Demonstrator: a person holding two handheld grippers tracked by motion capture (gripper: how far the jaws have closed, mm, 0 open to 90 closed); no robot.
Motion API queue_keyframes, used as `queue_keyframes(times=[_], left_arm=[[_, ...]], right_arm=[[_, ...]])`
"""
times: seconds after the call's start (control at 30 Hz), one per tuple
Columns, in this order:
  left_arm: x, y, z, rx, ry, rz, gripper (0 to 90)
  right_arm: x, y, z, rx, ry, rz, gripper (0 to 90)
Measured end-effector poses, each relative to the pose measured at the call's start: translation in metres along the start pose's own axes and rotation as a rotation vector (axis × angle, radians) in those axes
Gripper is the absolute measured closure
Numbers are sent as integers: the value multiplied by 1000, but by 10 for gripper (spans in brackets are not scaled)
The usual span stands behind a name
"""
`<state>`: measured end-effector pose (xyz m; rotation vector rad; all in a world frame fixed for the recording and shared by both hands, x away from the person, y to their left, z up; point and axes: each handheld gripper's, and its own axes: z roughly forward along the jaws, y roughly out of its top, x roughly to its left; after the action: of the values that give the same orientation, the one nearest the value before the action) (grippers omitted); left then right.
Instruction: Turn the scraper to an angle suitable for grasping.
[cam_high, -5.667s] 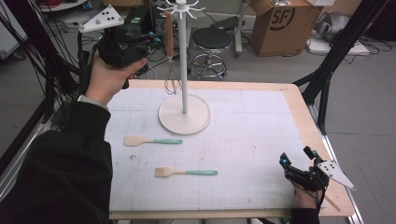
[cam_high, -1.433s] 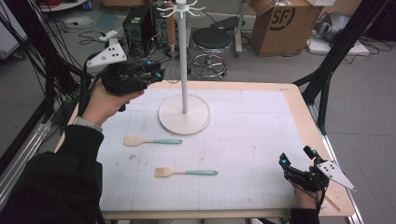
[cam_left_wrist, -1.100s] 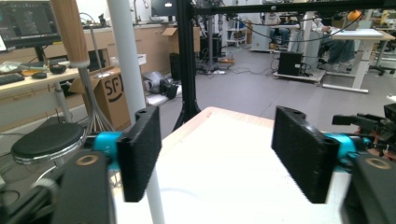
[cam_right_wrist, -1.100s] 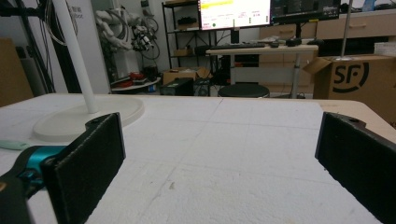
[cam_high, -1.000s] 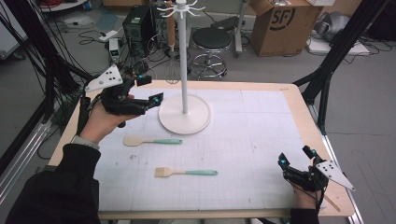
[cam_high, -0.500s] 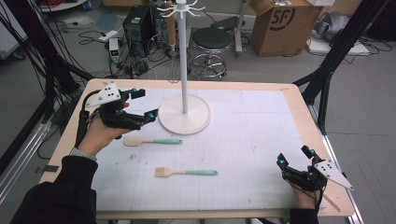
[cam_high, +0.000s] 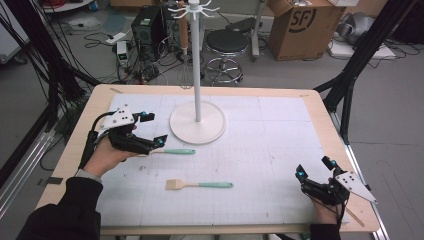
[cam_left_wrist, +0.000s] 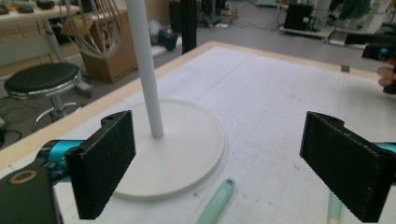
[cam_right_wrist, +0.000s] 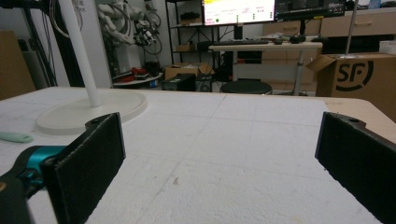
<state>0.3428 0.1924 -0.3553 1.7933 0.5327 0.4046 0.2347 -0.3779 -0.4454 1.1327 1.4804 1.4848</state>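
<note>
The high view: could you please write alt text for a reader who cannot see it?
The left gripper, jaws open, is low over the handle of a green-handled brush near a white stand's base on a table. A second brush lies nearer the person; the right gripper rests open at the table's right corner.

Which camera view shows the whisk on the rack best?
The left gripper view: the whisk shows large, with clear wire loops beside the pole. The high view shows it whole but small, hanging behind the rack.
</note>
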Motion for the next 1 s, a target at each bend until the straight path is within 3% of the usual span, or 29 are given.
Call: queue_keyframes(times=[0.27,0.63,1.0], left_arm=[[-5,-13,2,36,-33,-7,114],[-23,-28,12,97,-94,4,115],[-46,-35,26,194,-169,64,122]], right_arm=[[1,0,-1,5,3,-4,5],[3,1,0,5,8,-10,4],[7,2,2,8,22,-21,5]])
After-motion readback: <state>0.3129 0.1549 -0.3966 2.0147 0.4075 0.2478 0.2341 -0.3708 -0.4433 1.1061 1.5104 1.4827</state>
